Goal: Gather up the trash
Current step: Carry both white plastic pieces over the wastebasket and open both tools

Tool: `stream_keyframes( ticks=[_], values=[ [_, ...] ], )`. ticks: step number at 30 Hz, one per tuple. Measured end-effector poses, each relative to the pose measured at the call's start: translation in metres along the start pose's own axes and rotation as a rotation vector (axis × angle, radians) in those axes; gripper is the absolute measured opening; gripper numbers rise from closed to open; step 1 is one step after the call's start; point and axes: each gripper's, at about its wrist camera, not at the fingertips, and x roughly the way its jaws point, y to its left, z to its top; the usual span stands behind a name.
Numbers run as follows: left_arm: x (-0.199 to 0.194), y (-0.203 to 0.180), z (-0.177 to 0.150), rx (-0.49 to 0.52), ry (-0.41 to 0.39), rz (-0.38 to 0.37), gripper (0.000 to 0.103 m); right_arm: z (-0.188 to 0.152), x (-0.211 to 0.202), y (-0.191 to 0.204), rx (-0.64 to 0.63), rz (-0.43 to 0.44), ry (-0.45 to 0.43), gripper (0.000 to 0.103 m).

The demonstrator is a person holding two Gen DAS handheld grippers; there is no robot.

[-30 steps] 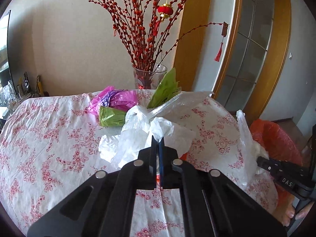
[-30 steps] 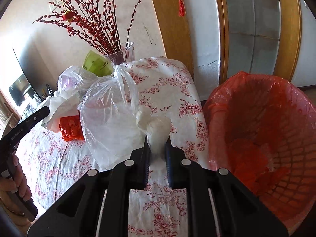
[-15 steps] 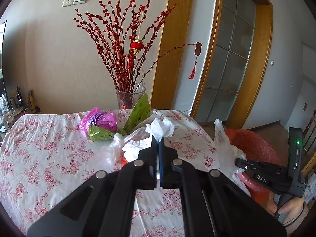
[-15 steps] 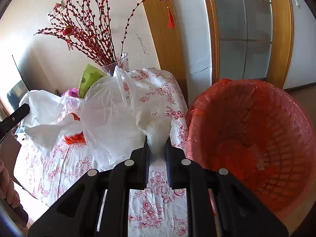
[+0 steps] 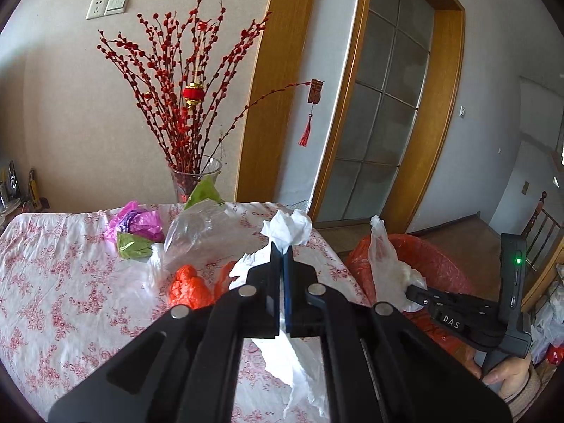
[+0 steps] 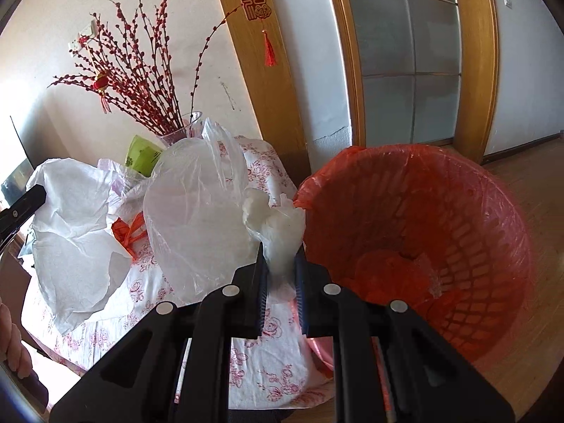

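Right wrist view shows the right gripper (image 6: 280,257) clamping a clear bag (image 6: 197,211) beside the red bin (image 6: 423,232), the left gripper (image 5: 282,252) pinching white paper (image 5: 287,229) over the desk (image 5: 70,282); either flimsy piece could slip loose and miss the bin.

Glass vase (image 5: 195,179) of red branches (image 5: 176,105) on floral tablecloth (image 5: 63,282); glazed wooden door (image 5: 384,123)

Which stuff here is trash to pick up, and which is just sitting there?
For the job:
white tissue in left gripper
clear bag in right gripper
orange bag
pink bag
green wrapper
bin

Just there:
vase
red branches
tablecloth
door
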Motion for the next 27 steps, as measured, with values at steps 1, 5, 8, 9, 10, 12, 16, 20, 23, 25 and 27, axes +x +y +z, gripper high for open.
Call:
stream_keyframes(
  ticks=[1,5,8,9,10,12,16,20,23,25,27],
  values=[
    [0.002,-0.004,0.0,0.0,0.001,-0.013,0.003,0.001,-0.002,-0.004,0.007,-0.009,-0.004,0.014],
    [0.008,-0.026,0.003,0.006,-0.002,-0.059,0.003,0.001,-0.012,-0.026,0.043,-0.055,-0.019,0.014],
    [0.013,-0.042,0.006,0.011,-0.005,-0.097,0.003,0.002,-0.021,-0.043,0.069,-0.099,-0.033,0.014],
    [0.015,-0.048,0.007,0.012,-0.006,-0.111,0.003,0.002,-0.024,-0.048,0.076,-0.115,-0.038,0.014],
    [0.017,-0.053,0.007,0.01,-0.007,-0.125,0.003,0.002,-0.026,-0.053,0.085,-0.129,-0.042,0.014],
    [0.02,-0.066,0.008,0.008,-0.01,-0.154,0.003,0.003,-0.033,-0.065,0.107,-0.156,-0.052,0.014],
    [0.029,-0.091,0.009,0.012,-0.015,-0.205,0.003,0.003,-0.043,-0.087,0.145,-0.215,-0.068,0.014],
    [0.04,-0.114,0.01,0.018,-0.021,-0.25,0.003,0.001,-0.051,-0.105,0.178,-0.271,-0.082,0.014],
    [0.05,-0.128,0.008,0.021,-0.015,-0.28,0.003,-0.001,-0.054,-0.115,0.201,-0.291,-0.084,0.014],
    [0.059,-0.137,0.006,0.025,-0.008,-0.296,0.003,-0.001,-0.055,-0.119,0.211,-0.302,-0.083,0.014],
    [0.067,-0.145,0.004,0.033,0.002,-0.305,0.003,-0.001,-0.055,-0.125,0.223,-0.313,-0.085,0.014]
  ],
)
